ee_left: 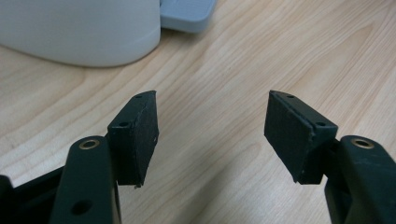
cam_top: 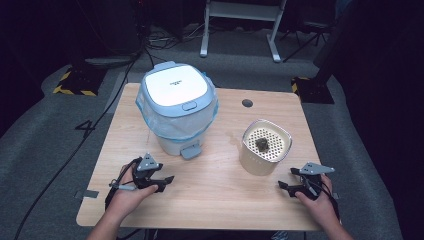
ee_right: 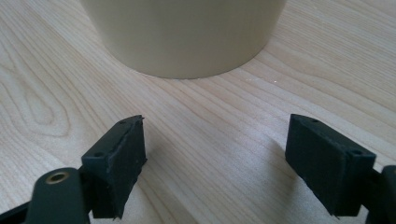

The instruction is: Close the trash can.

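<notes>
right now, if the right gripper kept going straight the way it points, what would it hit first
Most likely the cream container. The right gripper has open, empty jaws just above the table, and the container's wall stands straight ahead. How much bare wood lies between is hard to judge.

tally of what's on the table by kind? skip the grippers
Pedal bin, white with pale blue lid and plastic liner: 1
Cream container with perforated insert: 1
Dark clump lying on that insert: 1
Total: 3
</notes>
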A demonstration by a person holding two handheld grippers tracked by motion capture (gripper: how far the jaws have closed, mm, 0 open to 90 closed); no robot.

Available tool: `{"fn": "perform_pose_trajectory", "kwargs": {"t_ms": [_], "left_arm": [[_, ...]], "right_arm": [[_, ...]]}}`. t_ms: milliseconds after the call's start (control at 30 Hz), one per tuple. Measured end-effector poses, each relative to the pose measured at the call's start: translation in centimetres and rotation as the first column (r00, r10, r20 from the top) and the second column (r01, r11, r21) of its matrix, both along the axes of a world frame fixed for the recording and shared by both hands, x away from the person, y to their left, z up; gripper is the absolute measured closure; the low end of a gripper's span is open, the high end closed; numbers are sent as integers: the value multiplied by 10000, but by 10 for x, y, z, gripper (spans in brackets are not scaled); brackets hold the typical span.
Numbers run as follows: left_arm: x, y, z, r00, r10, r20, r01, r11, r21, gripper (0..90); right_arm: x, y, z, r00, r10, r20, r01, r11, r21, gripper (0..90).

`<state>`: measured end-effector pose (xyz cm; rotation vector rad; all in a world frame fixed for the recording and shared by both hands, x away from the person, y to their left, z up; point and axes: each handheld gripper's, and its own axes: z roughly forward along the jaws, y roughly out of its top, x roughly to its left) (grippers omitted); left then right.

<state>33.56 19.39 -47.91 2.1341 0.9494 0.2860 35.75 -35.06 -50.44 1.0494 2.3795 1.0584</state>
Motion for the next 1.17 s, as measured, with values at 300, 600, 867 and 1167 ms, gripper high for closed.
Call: {"fn": "perform_pose_trajectory", "kwargs": {"t_ms": [300,600,867,1167], "left_arm": [[-1,-3,-12,9999,-17,-131,28,9965,834,326],[1,-4,-20,9994,333,-71,-322,9912,1283,246],[4,-1,-26,9984,566,39,-567,9939,946,120],[3,-1,-26,9982,597,70,-601,9938,938,118]], "right_arm": [[0,0,0,10000,3,1,-3,10000,8,205],[0,0,0,10000,2,-3,-2,10000,10,205],[0,0,0,10000,6,-1,-6,10000,12,205],[0,0,0,10000,3,-3,-3,10000,14,205]]}}
